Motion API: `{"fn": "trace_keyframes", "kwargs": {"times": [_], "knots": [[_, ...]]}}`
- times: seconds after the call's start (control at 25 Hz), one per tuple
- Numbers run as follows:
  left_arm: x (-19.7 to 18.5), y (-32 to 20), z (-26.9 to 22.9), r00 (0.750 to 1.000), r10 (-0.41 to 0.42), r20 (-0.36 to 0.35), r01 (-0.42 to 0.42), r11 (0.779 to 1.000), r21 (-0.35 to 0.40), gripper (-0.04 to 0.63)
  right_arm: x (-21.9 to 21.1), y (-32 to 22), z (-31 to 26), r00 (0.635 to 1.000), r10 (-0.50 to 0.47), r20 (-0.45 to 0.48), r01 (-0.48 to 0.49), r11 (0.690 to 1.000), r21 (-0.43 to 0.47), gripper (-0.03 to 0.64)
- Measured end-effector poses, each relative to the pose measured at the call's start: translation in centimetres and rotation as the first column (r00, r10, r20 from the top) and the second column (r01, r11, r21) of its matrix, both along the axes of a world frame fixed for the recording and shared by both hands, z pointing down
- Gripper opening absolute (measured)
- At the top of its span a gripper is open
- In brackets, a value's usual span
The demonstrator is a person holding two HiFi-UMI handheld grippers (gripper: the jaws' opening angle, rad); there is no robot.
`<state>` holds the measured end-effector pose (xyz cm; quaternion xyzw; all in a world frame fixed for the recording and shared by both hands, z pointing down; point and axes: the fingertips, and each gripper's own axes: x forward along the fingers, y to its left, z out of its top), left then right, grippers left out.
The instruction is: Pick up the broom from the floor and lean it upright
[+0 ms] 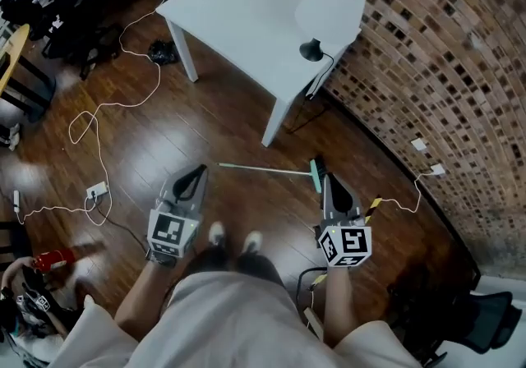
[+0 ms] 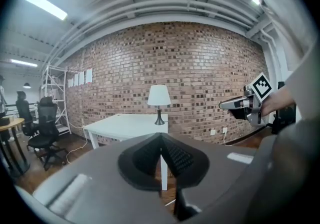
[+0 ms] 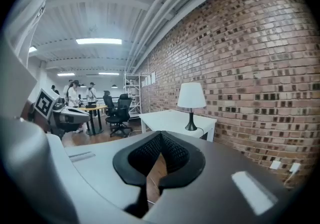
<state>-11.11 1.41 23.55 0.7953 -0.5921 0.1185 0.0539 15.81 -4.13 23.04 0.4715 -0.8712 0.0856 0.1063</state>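
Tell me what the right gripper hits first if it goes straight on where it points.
Probably the white table, at the end with the lamp; it sits just past the shut right gripper. The broom lies lower, on the floor. Depth is unclear.

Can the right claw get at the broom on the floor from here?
Probably yes. The broom lies flat on bare floor just ahead of the right claw, with nothing between them. The claw is shut, though, so it must open first.
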Motion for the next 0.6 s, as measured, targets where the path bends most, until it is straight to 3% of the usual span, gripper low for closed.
{"fn": "trace_keyframes", "kwargs": {"times": [0.36, 0.6], "knots": [[-4.7, -2.1, 5.2, 0.992, -0.125, -0.034, 0.124, 0.991, -0.044, 0.002, -6.0, -5.1, 7.4, 0.986, -0.146, -0.080, 0.139, 0.987, -0.086, 0.020], [-6.9, -5.0, 9.4, 0.976, -0.168, -0.136, 0.162, 0.985, -0.055, 0.002, -10.4, -8.1, 14.6, 0.962, -0.243, -0.129, 0.227, 0.966, -0.126, 0.032]]}}
